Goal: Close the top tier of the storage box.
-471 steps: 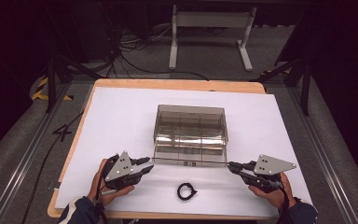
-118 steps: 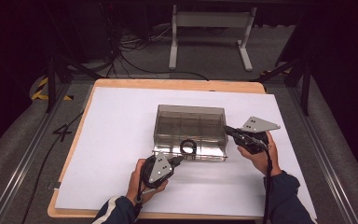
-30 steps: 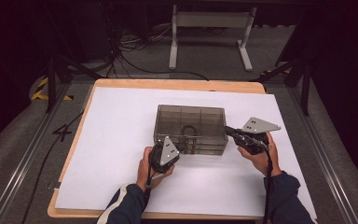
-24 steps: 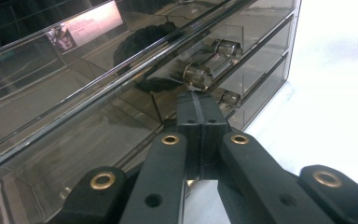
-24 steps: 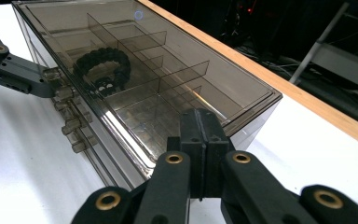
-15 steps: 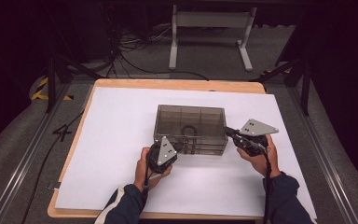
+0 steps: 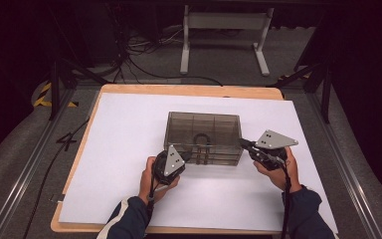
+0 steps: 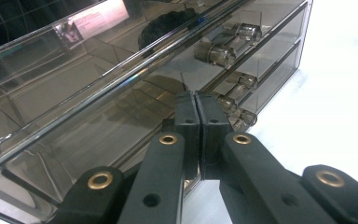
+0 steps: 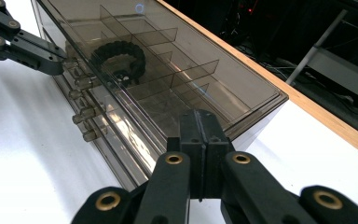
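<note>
A smoky see-through drawer box [image 7: 204,119] stands mid-table, its drawers pushed in. A black braided bracelet [image 7: 200,139] lies inside its top drawer, also seen as the bracelet [image 9: 119,58] and the bracelet [image 8: 165,25] through the lid. My left gripper [image 7: 185,156] is shut with nothing between its tips, which touch the box's front left by the clear knobs [image 8: 214,53]. In its own view the left gripper [image 8: 197,100] presses the drawer front. My right gripper [image 9: 199,116] is shut and empty, resting at the box's front right corner [image 7: 240,144].
The table [image 7: 129,129] is covered in white paper with a wooden rim at the far edge [image 7: 189,89]. A metal stand [image 7: 224,30] and cables lie on the dark floor beyond. The left gripper [image 9: 51,60] appears far off beside the knobs.
The bracelet, earlier on the paper in front of the open drawer, now lies inside the box and the drawer is pushed in. Over the last second both grippers have barely shifted.
</note>
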A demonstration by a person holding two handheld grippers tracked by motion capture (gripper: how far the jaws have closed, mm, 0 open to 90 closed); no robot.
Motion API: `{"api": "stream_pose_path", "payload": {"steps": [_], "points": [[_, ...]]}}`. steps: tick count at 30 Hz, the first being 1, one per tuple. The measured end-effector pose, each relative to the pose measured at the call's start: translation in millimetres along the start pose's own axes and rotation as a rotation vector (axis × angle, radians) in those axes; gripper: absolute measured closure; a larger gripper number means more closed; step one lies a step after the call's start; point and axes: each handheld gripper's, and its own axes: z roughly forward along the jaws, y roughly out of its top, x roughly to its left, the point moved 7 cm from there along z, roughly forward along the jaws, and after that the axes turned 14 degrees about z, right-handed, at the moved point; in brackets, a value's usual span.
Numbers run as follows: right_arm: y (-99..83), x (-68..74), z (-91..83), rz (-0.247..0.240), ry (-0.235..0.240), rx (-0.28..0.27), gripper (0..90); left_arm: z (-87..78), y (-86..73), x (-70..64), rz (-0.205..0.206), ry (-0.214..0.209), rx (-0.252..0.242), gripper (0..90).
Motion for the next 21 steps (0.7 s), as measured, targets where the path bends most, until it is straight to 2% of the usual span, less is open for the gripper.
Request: {"api": "stream_pose_path", "payload": {"steps": [10,21], "points": [[-3.1,3.6,-5.8,-0.011,0.003,0.007,90.0,-2.6,-0.9,2.5,0.003,-0.002,0.003,88.2],[-8.0,8.5,-12.8,-0.030,0.006,0.011,90.0,-13.7,-4.3,10.3,0.009,0.005,0.008,86.5]]}}
